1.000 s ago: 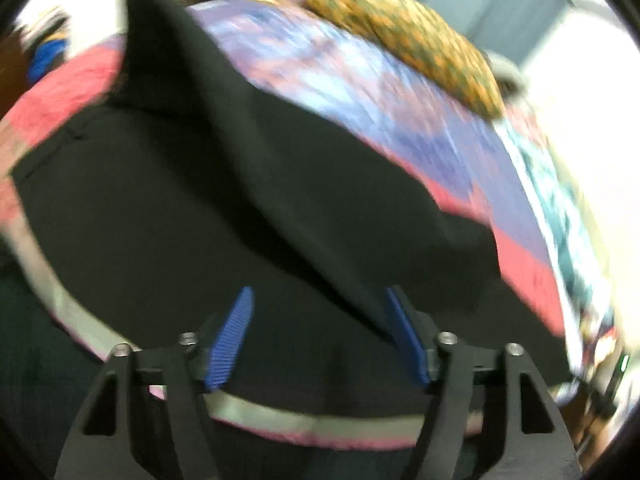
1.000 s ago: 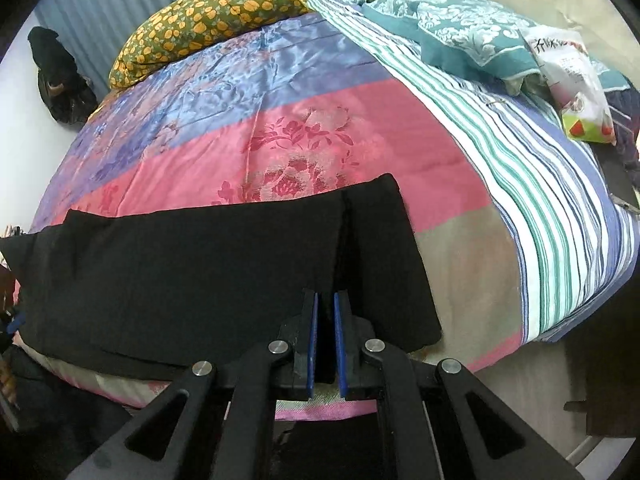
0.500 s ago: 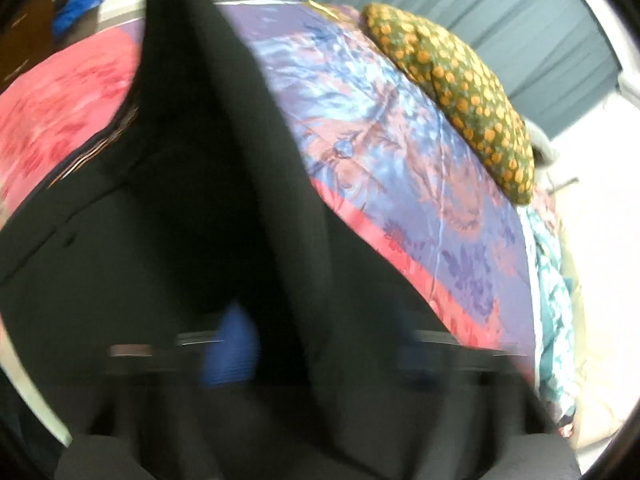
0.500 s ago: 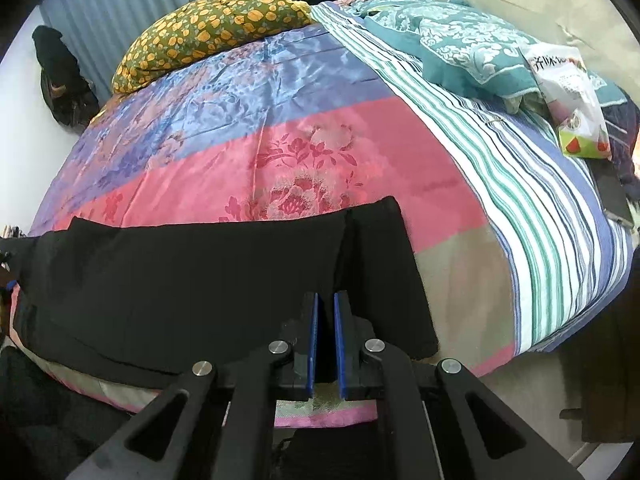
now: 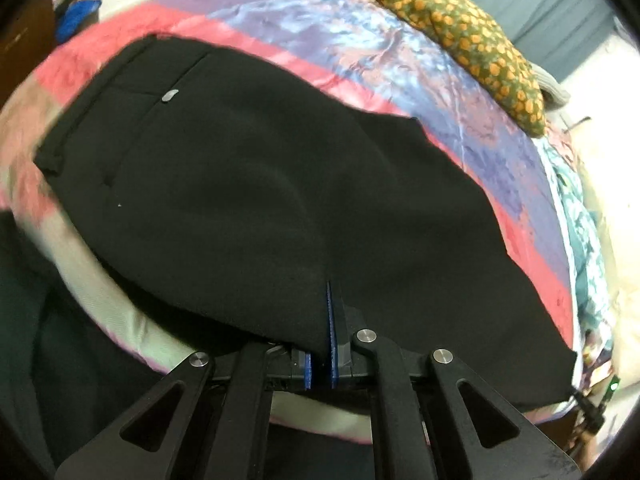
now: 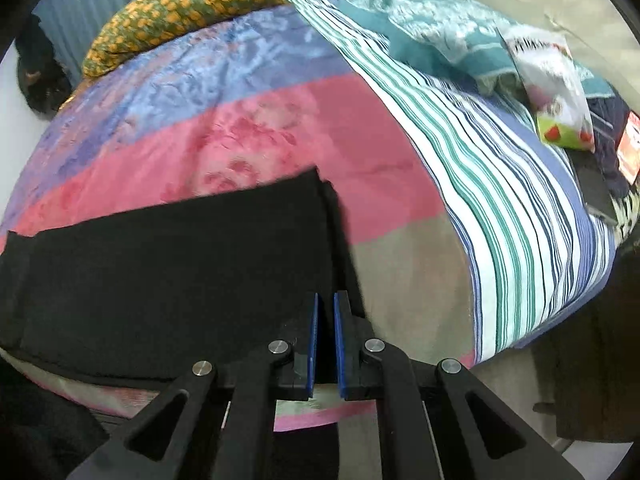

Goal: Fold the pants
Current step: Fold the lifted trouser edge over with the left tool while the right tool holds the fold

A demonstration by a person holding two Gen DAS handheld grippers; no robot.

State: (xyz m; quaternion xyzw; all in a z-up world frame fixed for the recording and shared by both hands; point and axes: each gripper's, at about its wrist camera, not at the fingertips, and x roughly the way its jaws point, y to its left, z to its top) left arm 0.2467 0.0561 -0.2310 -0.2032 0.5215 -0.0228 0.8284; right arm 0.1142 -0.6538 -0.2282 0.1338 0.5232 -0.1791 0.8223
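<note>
Two claws, left claw (image 5: pixel 322 336) and right claw (image 6: pixel 325 340), each pinching black pants (image 5: pixel 248 184), snack bag (image 6: pixel 558 92) lettering illegible

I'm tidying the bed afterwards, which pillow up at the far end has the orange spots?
The olive-green pillow beside the curtain; the teal pillow has a pale floral print instead.

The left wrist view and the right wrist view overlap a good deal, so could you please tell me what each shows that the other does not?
Only the left wrist view shows the waistband of the black pants, with a small pale tab, and the left hand-held gripper shut on their near edge.

Only the right wrist view shows the striped sheet, the teal pillow, a snack bag and the right hand-held gripper shut on the pants' leg end.

Both show the pants, the pink and blue quilt and the orange-dotted pillow.
</note>
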